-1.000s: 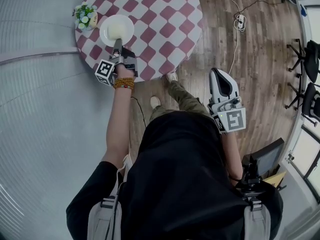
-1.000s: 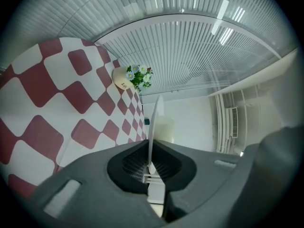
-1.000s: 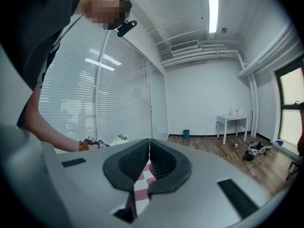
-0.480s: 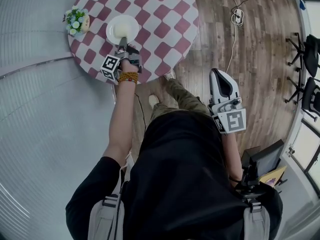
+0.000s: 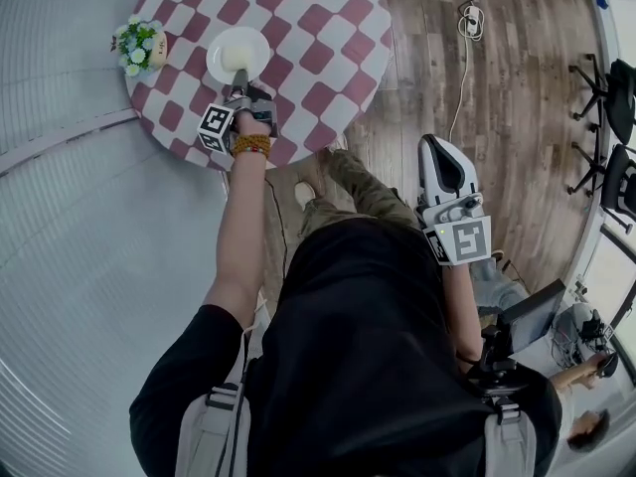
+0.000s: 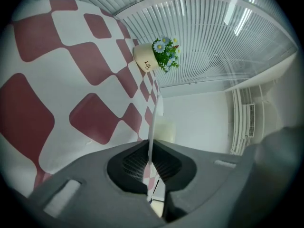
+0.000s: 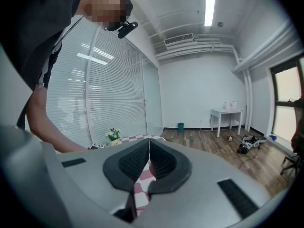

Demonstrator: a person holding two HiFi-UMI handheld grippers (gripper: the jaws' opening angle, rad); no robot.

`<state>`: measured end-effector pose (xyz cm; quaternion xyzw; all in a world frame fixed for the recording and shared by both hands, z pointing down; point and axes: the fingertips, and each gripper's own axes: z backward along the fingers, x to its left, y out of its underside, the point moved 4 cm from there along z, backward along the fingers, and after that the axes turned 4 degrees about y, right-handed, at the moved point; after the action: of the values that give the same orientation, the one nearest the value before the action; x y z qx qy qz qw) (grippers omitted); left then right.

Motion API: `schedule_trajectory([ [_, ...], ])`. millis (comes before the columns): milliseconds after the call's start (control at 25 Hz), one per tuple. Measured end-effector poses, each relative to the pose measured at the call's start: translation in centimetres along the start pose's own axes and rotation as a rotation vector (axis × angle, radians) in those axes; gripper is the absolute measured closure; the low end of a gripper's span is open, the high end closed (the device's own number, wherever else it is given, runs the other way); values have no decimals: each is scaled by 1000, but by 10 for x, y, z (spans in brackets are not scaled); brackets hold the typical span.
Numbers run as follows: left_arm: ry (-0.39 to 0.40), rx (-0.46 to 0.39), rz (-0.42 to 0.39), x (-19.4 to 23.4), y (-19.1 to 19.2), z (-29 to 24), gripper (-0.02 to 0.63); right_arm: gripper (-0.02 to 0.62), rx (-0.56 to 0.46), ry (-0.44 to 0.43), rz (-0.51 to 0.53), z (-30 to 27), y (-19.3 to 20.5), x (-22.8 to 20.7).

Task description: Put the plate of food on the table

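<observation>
Plate of food, gripped by its near rim, above a round checked counter.
Left gripper (image 5: 240, 87): fingers (image 6: 133, 163) clenched on the rim of the white plate (image 5: 238, 54). The plate lies flat and extends away from the fingers, beside a flowerpot (image 5: 139, 50) on the counter (image 5: 328, 28). It is round, with no long axis. The head view shows its full face and the pale food (image 5: 235, 60); the left gripper view shows only the edge, a thin white line. Whether it rests on the cloth cannot be told. Right gripper (image 5: 438, 147): off the counter, over the wood floor (image 5: 517, 117), fingers pressed together on nothing.
</observation>
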<state>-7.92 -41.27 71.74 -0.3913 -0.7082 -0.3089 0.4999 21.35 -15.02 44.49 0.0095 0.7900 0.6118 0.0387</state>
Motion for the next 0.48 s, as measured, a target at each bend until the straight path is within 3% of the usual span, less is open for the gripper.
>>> schedule_trajectory([
  [480, -31, 8, 39, 27, 2, -25, 586, 583, 44, 20, -12, -12, 14, -13],
])
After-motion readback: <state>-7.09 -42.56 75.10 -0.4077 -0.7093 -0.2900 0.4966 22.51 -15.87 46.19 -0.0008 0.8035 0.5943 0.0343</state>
